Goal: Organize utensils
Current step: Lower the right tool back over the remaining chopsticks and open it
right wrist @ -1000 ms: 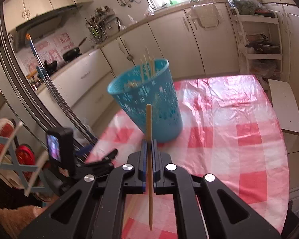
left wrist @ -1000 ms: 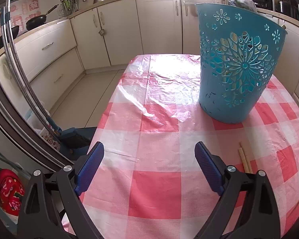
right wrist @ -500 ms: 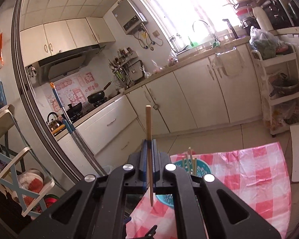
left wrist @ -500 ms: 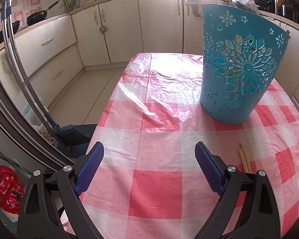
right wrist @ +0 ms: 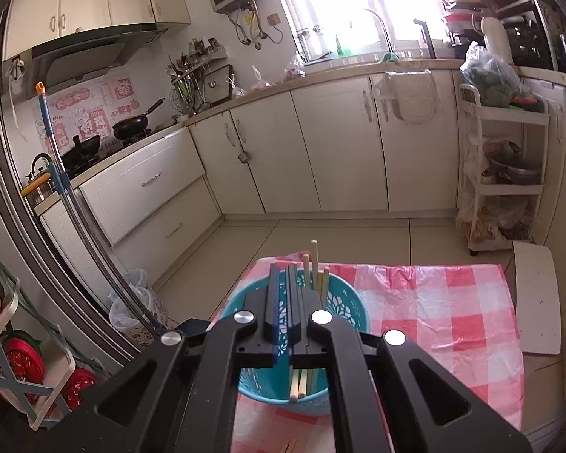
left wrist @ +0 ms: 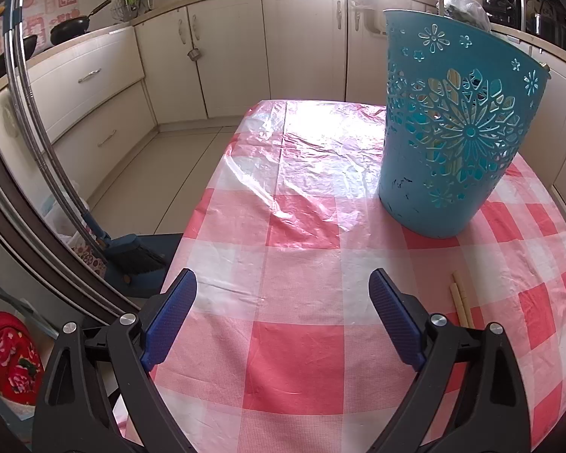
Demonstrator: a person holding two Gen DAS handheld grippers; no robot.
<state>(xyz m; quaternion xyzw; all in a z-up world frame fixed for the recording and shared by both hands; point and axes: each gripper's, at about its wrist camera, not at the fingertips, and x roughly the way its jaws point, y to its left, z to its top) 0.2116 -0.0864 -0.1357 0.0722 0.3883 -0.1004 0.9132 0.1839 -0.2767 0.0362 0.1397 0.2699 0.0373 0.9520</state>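
Note:
A teal cut-out basket (left wrist: 449,128) stands on the red-and-white checked tablecloth (left wrist: 283,264). Several wooden chopsticks (right wrist: 315,264) stand inside it, seen from above in the right wrist view, where the basket (right wrist: 343,302) lies just below my right gripper (right wrist: 282,268). The right jaws stand slightly apart with nothing between them. My left gripper (left wrist: 283,294) is open and empty, low over the cloth. Two chopsticks (left wrist: 460,302) lie on the cloth beside its right finger.
Kitchen cabinets and a counter (left wrist: 245,37) run behind the table. A broom (left wrist: 132,253) leans at the table's left edge. A white shelf cart (right wrist: 502,173) stands at the right. A white board (right wrist: 536,298) lies beside the table's right edge.
My right gripper rose over the basket, parted its jaws and let go of the chopstick it held; the stick is no longer between the jaws. The left gripper barely moved.

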